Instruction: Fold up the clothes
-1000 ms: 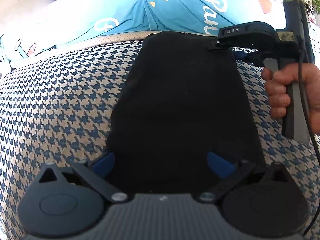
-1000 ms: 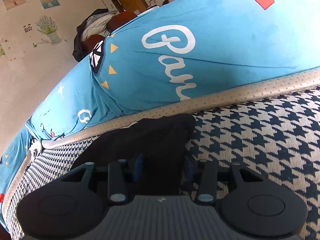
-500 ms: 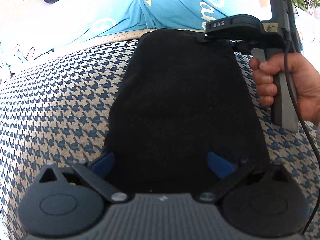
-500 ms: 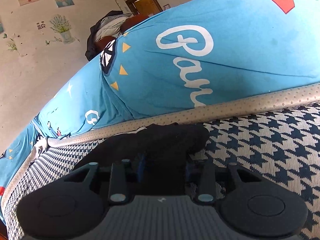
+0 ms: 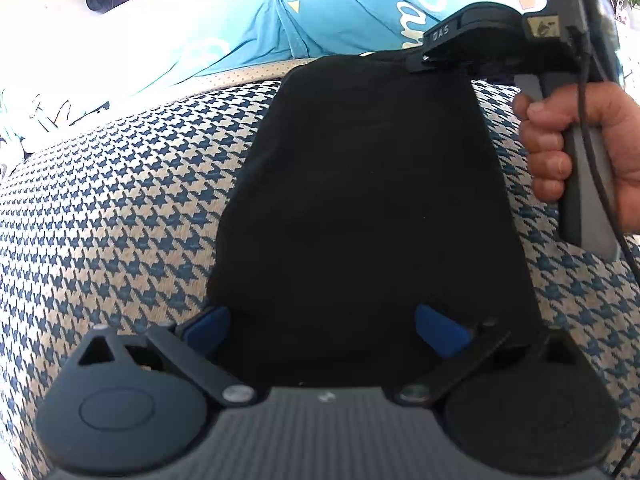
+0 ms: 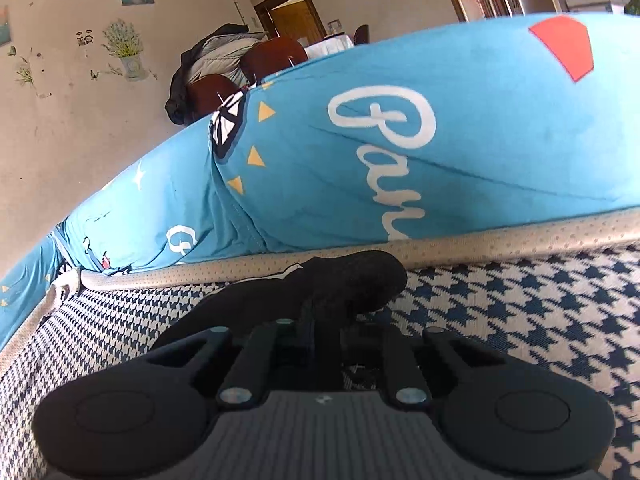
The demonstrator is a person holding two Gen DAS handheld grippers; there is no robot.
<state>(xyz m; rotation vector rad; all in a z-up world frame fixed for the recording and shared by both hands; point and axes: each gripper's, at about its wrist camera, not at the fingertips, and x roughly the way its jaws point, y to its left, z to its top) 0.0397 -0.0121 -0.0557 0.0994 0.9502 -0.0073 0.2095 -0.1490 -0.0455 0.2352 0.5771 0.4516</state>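
So the black garment is lying flat on the houndstooth cushion, far edge up against the beige piping and the blue cover. The left gripper sits over the near edge with its jaws wide apart, the cloth between them. The right gripper has its jaws clamped on the far corner, bunching the fabric there. A hand grips its handle.

A black garment lies flat on houndstooth fabric between the left hand-held gripper's spread fingers; the right hand-held gripper is at its far corner.
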